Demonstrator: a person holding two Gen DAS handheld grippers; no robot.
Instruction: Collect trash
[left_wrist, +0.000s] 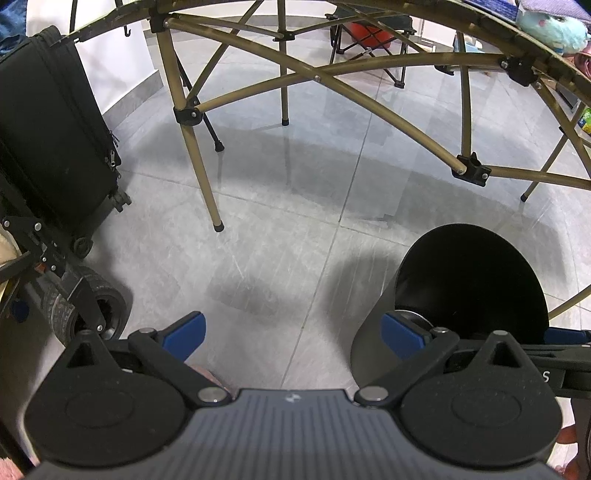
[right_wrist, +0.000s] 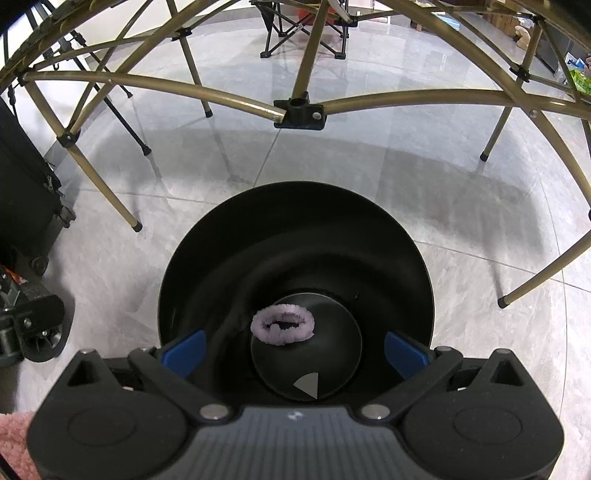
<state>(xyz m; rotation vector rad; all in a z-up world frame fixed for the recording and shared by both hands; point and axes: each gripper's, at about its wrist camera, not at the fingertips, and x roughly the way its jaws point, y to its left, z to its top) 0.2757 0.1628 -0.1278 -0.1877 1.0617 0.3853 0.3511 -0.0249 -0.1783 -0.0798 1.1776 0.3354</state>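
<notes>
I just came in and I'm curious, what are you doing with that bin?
A person is tidying up with a gripper in each hand. The right gripper hangs open right over the black trash bin, and a fuzzy purple hair tie lies at the bottom. The left gripper is open and empty beside the bin, over the grey floor.

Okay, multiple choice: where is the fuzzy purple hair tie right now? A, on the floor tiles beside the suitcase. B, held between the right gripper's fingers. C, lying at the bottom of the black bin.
C: the right wrist view shows the purple hair tie lying loose at the bottom of the black bin, with the right gripper open above it.
</notes>
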